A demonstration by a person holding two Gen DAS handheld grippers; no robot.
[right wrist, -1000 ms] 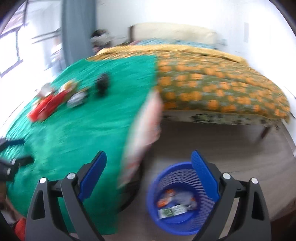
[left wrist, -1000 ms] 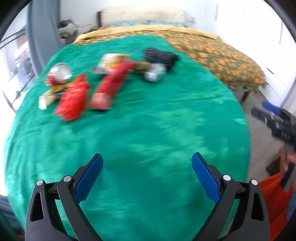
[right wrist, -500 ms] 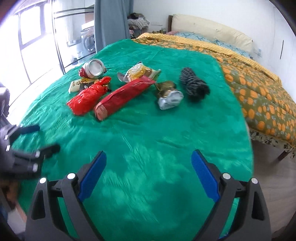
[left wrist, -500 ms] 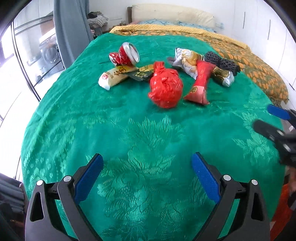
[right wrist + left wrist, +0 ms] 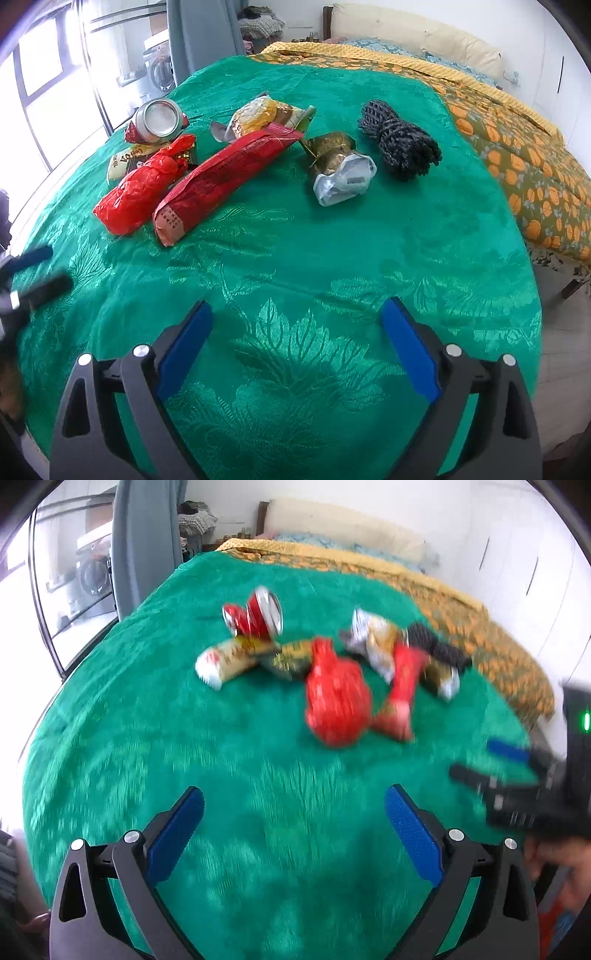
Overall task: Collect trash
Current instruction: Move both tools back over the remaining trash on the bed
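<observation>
Trash lies in a loose pile on the green bedspread (image 5: 295,258): a crushed red can (image 5: 157,120), a red plastic bag (image 5: 142,190), a long red wrapper (image 5: 225,171), a yellow snack packet (image 5: 269,114), a gold and silver wrapper (image 5: 338,168) and a black bundle (image 5: 400,142). The same pile shows blurred in the left wrist view, with the red bag (image 5: 336,698) nearest. My left gripper (image 5: 293,830) is open and empty, short of the pile. My right gripper (image 5: 295,343) is open and empty, also short of it.
An orange-patterned blanket (image 5: 517,129) covers the bed's right side, with a pillow (image 5: 413,29) at the head. A window and a washing machine (image 5: 159,72) stand at the left. Bare floor (image 5: 565,332) lies past the bed's right edge.
The right gripper swung from the blue bin on the floor to face the trash pile. The left gripper has moved a little closer to the pile.
</observation>
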